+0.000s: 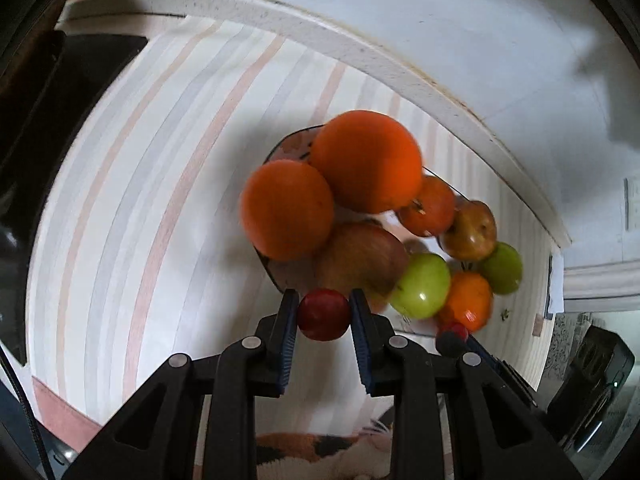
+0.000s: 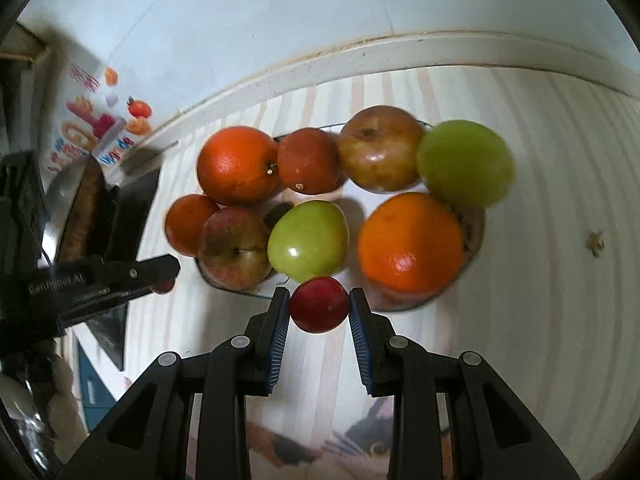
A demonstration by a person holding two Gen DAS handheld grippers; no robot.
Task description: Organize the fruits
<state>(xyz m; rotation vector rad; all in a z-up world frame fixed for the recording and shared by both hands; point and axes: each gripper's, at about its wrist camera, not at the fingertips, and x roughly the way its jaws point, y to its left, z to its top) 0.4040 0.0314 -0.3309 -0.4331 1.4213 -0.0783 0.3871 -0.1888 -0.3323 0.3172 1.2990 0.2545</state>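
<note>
Two small red plums, one clamped across its middle in the left gripper (image 1: 323, 314) and one in the right gripper (image 2: 319, 305) above the fruit plate (image 2: 476, 236), look light, smooth, easily bruised.

Both the left gripper (image 1: 323, 314) and the right gripper (image 2: 319, 305) are black plastic with blue ribbed pads (image 2: 277, 340) and silver rivets (image 2: 398, 342).
</note>
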